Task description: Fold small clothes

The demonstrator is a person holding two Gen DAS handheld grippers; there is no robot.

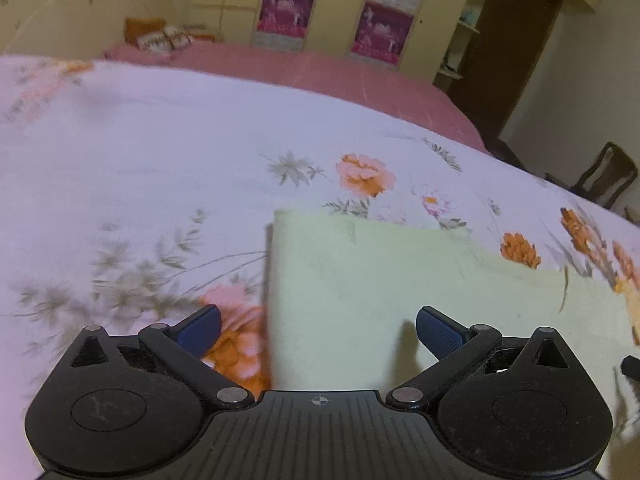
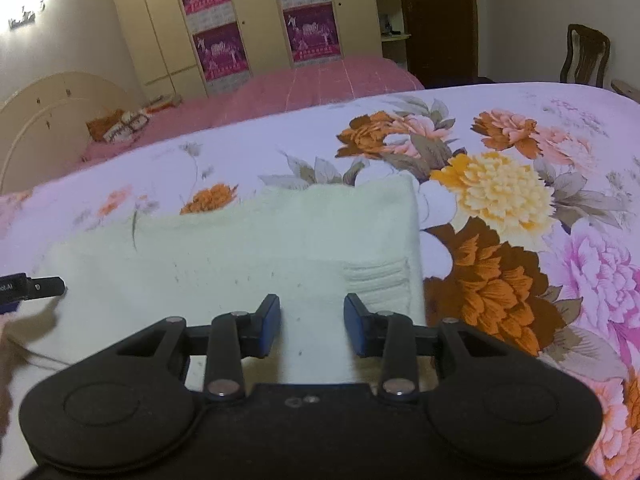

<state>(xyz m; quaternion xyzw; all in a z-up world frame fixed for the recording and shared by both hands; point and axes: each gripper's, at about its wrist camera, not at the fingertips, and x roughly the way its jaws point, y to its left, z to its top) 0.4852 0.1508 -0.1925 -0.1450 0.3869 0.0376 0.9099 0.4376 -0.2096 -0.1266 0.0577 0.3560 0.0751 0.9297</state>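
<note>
Left hand-held gripper (image 1: 318,330), nearest the lens in the left wrist view: black body, blue ribbed pads spread wide, nothing between them. It hangs over the left edge of the garment; the left pad is above the floral bedspread (image 1: 140,152), the right pad above the cloth.

Garment (image 1: 380,288): small, pale yellow-green, soft knit or fleece look, lying flat on the bedspread. Left edge straight and crisp. Far edge steps down toward the right in a shallow notch. Surface carries a few dark specks and loose threads.

Right wrist view: right hand-held gripper (image 2: 312,326) close to the lens, blue pads parted to a moderate gap, over the near portion of the same garment (image 2: 240,248). Whether the pads pinch any cloth cannot be told; the fabric between them lies flat. A ribbed band (image 2: 378,282), several parallel ridges, sits at the garment's near right corner, just beyond the right pad. Right edge runs straight, slightly thick, as if doubled. Far edge uneven, stepped.

At the left border of this view, the tip of the left hand-held gripper (image 2: 44,286) pokes in at the garment's left edge.

Bedspread print: orange, yellow, pink flowers on lilac-white. Behind it a pink bed (image 2: 320,80), cream wardrobe (image 2: 256,16), wooden chair (image 2: 584,58).
</note>
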